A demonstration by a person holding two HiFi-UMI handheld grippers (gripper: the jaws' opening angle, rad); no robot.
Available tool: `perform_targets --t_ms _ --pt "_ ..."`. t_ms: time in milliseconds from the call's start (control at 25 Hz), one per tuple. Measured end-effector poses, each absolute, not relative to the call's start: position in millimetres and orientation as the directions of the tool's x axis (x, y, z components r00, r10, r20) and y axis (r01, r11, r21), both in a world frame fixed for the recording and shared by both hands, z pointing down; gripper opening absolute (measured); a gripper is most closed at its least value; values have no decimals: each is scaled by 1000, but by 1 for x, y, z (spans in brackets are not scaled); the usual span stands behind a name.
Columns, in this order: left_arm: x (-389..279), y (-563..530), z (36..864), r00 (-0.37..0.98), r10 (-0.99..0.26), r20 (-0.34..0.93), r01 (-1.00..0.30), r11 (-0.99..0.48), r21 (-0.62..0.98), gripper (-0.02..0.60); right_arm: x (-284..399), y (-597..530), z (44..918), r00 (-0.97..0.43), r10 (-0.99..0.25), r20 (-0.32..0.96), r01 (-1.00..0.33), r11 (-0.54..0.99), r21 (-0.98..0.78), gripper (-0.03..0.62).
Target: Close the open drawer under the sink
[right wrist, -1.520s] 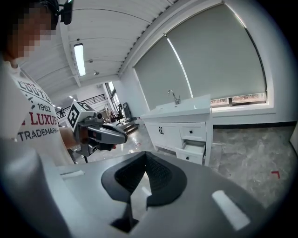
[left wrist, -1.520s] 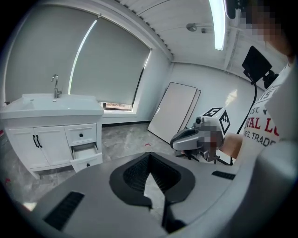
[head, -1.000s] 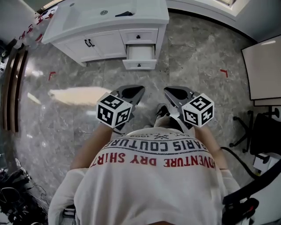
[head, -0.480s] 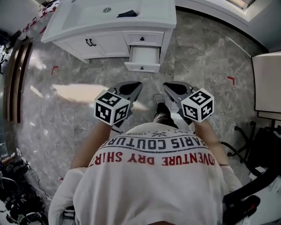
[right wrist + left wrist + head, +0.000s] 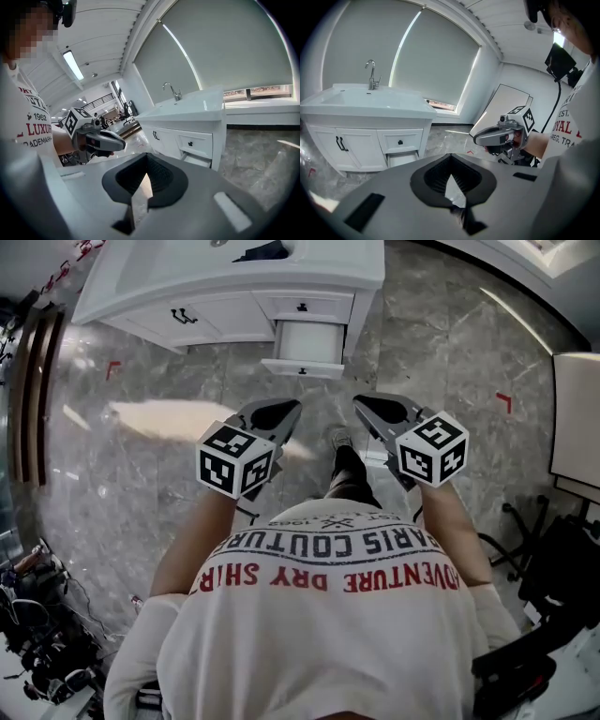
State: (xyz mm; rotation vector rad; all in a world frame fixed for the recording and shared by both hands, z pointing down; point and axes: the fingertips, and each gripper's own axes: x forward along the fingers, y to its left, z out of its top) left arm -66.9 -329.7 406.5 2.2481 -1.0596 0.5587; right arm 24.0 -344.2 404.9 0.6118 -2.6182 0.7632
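Note:
The white sink vanity (image 5: 225, 282) stands at the top of the head view. Its lower right drawer (image 5: 302, 348) is pulled out, with a small dark knob on its front (image 5: 301, 369). The same drawer (image 5: 402, 159) shows low in the left gripper view, and as the open drawer (image 5: 197, 160) in the right gripper view. My left gripper (image 5: 284, 411) and right gripper (image 5: 367, 406) are held side by side above the marble floor, short of the drawer. Both are shut with nothing in them. In their own views the left gripper (image 5: 450, 161) and right gripper (image 5: 146, 158) point toward the vanity.
A whiteboard (image 5: 577, 418) leans at the right, and red tape marks (image 5: 504, 401) lie on the floor. Cables and gear (image 5: 37, 652) fill the lower left, dark bars (image 5: 28, 399) run along the left wall. A chair base (image 5: 562, 559) sits at the lower right.
The vanity and open drawer have slid up and closer in the head view as the person steps forward. Both grippers stay shut and level in front of the body.

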Motion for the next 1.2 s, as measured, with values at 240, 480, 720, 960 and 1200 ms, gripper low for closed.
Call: perform_targets --t_ms 240,480,720,960,1200 --pt "-77 -336 469 585 -515 626 -805 -460 375 2 23 -346 455 -837 -277 471 -503 728 -465 0" --pt "-86 -355 532 575 -482 661 -815 -410 410 2 21 -362 516 -824 -237 514 -514 693 -506 0" --pt "-89 -400 584 555 -489 673 -830 -383 406 2 21 -405 547 -815 -232 530 -528 673 -518 0" --pt "-108 -446 662 489 -511 707 -872 -305 383 2 23 -436 581 -802 -191 566 -529 668 -524 0" --pt "-121 -471 740 418 -480 771 -908 -248 338 2 31 -465 614 -785 -168 596 -539 658 -525 0"
